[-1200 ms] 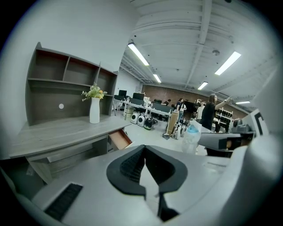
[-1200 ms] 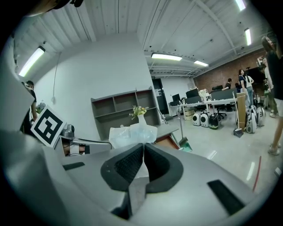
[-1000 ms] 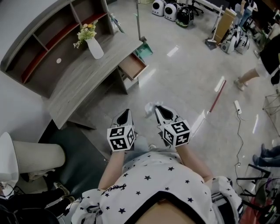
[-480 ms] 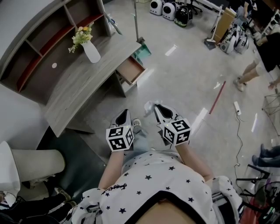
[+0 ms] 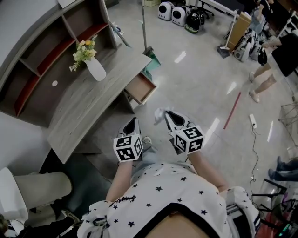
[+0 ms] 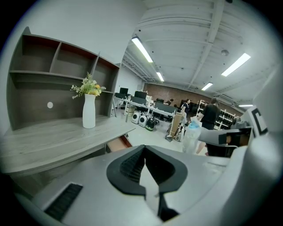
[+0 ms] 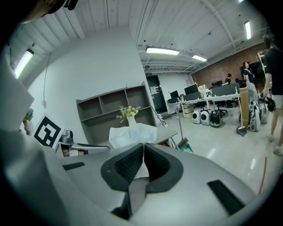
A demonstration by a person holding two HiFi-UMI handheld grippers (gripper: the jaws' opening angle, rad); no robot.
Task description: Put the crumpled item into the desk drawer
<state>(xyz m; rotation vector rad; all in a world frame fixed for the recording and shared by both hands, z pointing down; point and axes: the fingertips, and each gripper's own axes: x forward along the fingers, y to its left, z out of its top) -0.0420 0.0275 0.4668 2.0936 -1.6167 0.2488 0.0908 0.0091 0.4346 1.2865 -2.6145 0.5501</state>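
My right gripper (image 5: 166,114) is shut on a crumpled white plastic item (image 5: 160,113), which pokes out past its tips; in the right gripper view the crumpled item (image 7: 132,133) stands up above the closed jaws. My left gripper (image 5: 134,121) is shut with nothing in it (image 6: 142,152). The grey desk (image 5: 88,97) lies ahead to the left, and its drawer (image 5: 140,88) hangs open at the desk's right end, seen also as the drawer (image 6: 118,143) in the left gripper view. Both grippers are held over the floor, short of the desk.
A white vase with flowers (image 5: 93,65) stands on the desk, under grey shelves (image 5: 51,44). A broom (image 5: 145,28) leans by the desk end. A red pole (image 5: 231,110) lies on the floor. People (image 5: 270,60) and equipment (image 5: 179,13) are at the far right.
The view has shifted so the desk and open drawer sit a little lower and nearer. Both grippers keep their pose, the right still holding the crumpled item. The person at far right has walked on.
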